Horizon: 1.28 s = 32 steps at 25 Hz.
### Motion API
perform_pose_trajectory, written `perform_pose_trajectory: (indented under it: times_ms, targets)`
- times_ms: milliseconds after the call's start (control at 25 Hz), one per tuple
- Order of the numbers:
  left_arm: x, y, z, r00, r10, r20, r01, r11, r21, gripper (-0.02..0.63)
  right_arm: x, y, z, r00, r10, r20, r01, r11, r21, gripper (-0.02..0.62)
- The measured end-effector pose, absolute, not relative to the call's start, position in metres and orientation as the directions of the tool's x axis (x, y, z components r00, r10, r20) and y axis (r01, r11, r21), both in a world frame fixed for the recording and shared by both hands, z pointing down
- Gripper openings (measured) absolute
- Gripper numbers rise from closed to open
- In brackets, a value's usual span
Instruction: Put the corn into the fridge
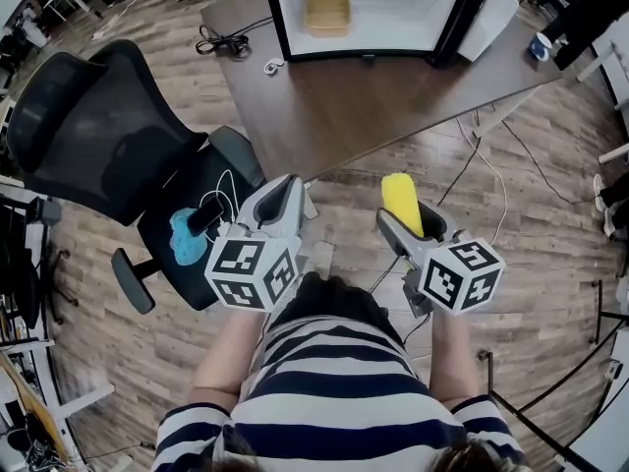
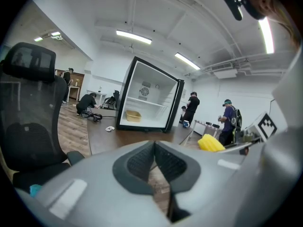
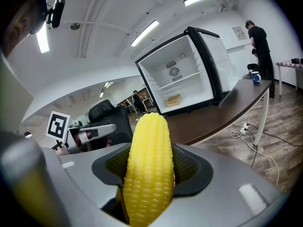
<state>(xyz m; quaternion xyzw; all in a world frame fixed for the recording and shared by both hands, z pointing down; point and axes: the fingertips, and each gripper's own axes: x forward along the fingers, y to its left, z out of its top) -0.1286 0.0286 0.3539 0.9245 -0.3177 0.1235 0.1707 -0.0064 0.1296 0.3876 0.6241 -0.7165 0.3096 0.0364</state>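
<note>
A yellow corn cob [image 1: 401,203] [image 3: 147,167] stands upright between the jaws of my right gripper [image 1: 411,226] [image 3: 149,174], which is shut on it. My left gripper [image 1: 280,205] [image 2: 154,167] is shut with nothing in it, and the corn [image 2: 211,143] shows to its right. The small fridge [image 1: 373,13] [image 2: 149,100] [image 3: 182,74] stands with its door open on the brown table [image 1: 373,91], well beyond both grippers. A yellow basket [image 1: 326,13] [image 2: 133,115] [image 3: 173,100] sits on the fridge floor.
A black office chair [image 1: 108,155] with a blue object [image 1: 187,239] and a cable on its seat stands at my left. Cables [image 1: 224,42] lie on the table's left end and on the wood floor [image 1: 531,195]. People stand in the background beyond the table.
</note>
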Motion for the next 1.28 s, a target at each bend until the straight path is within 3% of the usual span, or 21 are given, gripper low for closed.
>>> perform_pose_trajectory:
  times_ms: [800, 1280]
  targets:
    - [-0.070, -0.077, 0.357, 0.863, -0.386, 0.326, -0.475, -0.839, 0.266, 0.000, 0.016, 0.012, 0.379, -0.191, -0.860, 0.473, -0.935, 0.014, -0.353, 0.256]
    - [-0.053, -0.126, 0.348, 0.878, -0.370, 0.303, -0.446, -0.864, 0.235, 0.000, 0.021, -0.042, 0.366, -0.224, -0.848, 0.480, -0.941, 0.060, -0.332, 0.256]
